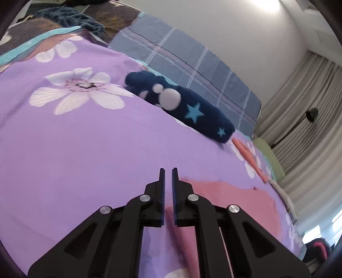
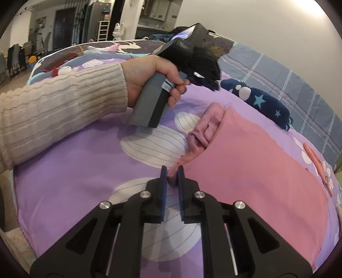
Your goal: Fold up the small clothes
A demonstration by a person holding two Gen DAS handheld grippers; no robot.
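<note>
A pink garment (image 2: 245,166) lies flat on the purple flowered bedspread (image 2: 74,166), with a bunched sleeve (image 2: 205,128) along its left edge. My right gripper (image 2: 172,171) is shut on the garment's near left corner; pink cloth sits pinched between the blue pads. In the left wrist view my left gripper (image 1: 168,171) hovers over the bedspread (image 1: 85,149) at the pink garment's (image 1: 224,198) edge, jaws shut with nothing between them. A hand in a cream knit sleeve (image 2: 53,111) holds the left gripper's grey handle (image 2: 149,102) above the bed. A folded navy garment with stars (image 1: 181,107) lies beyond.
A blue plaid cover (image 1: 192,64) runs along the wall side of the bed. A teal knit item (image 1: 70,17) lies at the far end, and a red hanger (image 2: 57,62) on the far left corner. Beige curtains (image 1: 310,128) and a green cushion (image 1: 269,158) stand to the right.
</note>
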